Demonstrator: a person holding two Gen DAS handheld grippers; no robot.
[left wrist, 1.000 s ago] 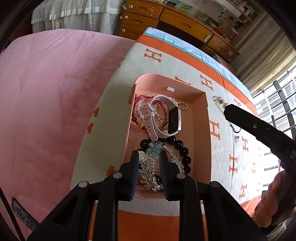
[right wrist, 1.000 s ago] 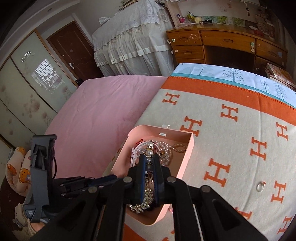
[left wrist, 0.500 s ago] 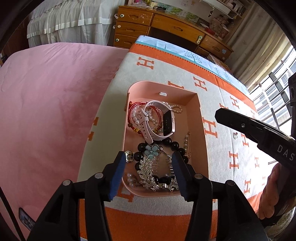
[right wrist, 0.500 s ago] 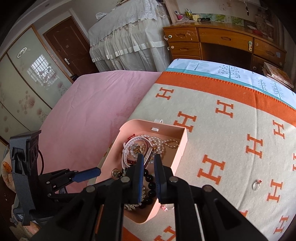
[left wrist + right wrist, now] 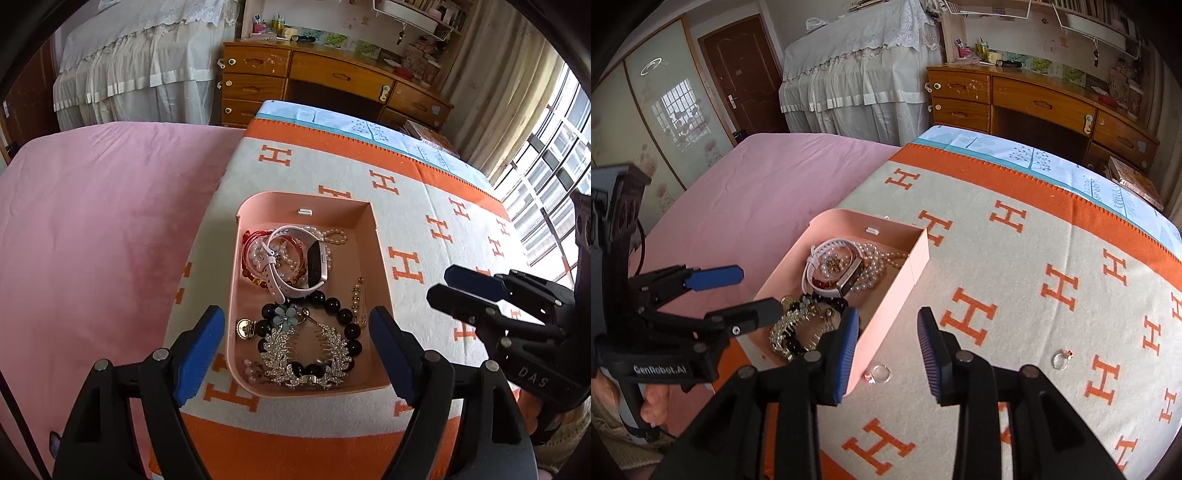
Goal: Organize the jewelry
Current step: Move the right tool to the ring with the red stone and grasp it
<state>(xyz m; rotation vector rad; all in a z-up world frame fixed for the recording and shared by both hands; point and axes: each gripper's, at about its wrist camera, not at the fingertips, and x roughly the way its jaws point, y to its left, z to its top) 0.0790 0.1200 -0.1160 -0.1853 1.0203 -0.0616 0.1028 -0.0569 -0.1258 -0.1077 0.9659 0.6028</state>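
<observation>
two rings in right view only

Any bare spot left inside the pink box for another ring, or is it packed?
Inside the pink rectangular box, the right side is bare, between the white smartwatch and the right wall, above the gold safety pin. So is the strip under the far wall. The near end is crowded: silver rhinestone hair comb over black bead bracelet.

One pink box is sitting at frame centre, holding one watch, one black bead bracelet and one silver hair comb. Two rings are lying on the blanket in the lower part of the right wrist view.
</observation>
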